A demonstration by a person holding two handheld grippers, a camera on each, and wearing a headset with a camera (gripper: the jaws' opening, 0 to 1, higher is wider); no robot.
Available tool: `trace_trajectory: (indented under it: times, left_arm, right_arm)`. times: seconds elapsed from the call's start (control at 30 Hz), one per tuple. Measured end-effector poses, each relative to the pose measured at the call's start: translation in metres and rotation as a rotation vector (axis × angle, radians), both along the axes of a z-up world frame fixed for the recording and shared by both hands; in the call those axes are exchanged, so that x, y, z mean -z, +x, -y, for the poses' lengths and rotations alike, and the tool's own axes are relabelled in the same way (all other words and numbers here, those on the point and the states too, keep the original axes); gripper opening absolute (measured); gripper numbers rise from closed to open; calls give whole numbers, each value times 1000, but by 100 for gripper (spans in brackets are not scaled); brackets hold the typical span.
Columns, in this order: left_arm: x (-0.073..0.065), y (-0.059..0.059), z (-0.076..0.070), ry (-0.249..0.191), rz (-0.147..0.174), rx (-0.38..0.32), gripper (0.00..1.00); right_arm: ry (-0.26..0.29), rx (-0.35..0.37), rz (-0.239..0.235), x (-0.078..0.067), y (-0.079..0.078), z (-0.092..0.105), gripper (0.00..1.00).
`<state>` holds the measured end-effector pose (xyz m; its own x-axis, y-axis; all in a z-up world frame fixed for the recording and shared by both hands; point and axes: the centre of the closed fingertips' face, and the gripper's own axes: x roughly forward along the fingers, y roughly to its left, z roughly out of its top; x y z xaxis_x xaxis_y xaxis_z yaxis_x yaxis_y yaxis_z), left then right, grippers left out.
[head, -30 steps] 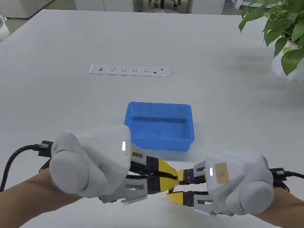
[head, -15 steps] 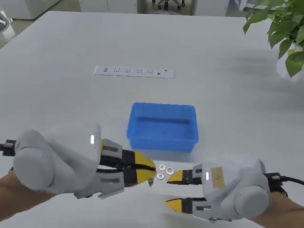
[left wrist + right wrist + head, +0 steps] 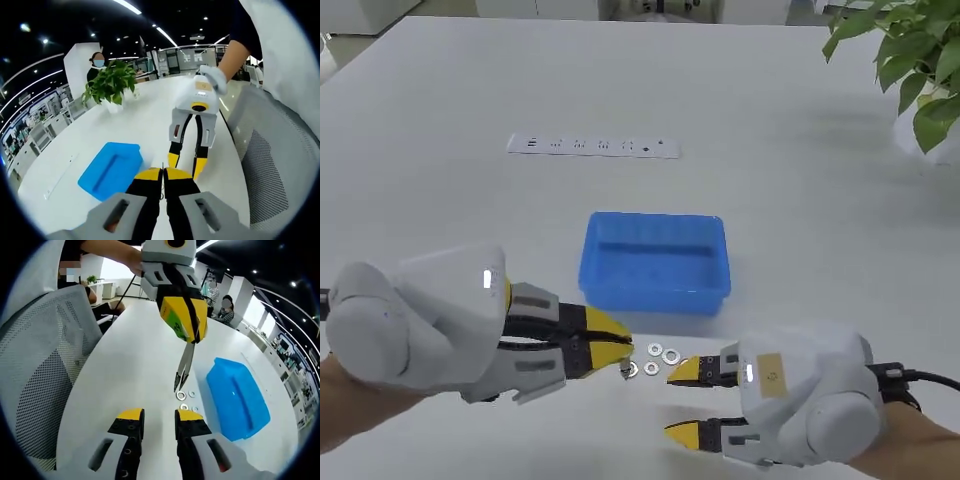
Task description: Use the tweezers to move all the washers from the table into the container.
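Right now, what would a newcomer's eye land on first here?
The bright blue rectangular plastic container stands out centrally. Nearer the person lie small silver metal washers, with thin metal tweezers pinched in the left gripper pointing at them; the right gripper is open beside.

A wide white table (image 3: 440,90) spreads before me, with a white power strip (image 3: 592,146) lying flat toward its far side. A leafy plant (image 3: 905,60) stands at the far right edge. A grey mesh chair (image 3: 40,355) sits close beside the table. Overhead, strip lights (image 3: 132,7) and small spots shine on a dark ceiling. A person (image 3: 96,67) stands behind the plant, beside a white pillar (image 3: 75,62).
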<state>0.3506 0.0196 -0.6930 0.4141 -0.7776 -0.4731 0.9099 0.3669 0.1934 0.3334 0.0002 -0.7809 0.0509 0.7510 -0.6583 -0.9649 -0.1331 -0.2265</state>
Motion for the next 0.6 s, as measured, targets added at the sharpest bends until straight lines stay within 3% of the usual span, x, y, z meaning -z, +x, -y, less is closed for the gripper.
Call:
trace_trajectory:
  times: [0.4,0.5,0.53,0.57,0.6]
  left_arm:
    - [7,7,0,-20,-24,4,5]
    - [8,0,3,-46,-74,43,5]
    - [8,0,3,-42,-73,57,5]
    - [10,-6,5,-44,-103,96,5]
    - [10,-6,4,-44,-108,103,5]
  right_arm:
    - [2,19,1,2,5,3,25]
    - [2,14,-2,3,5,1,25]
    - [-1,11,-3,3,5,0,25]
    - [-3,8,-4,3,6,-2,25]
    - [-7,0,-2,3,8,-6,25]
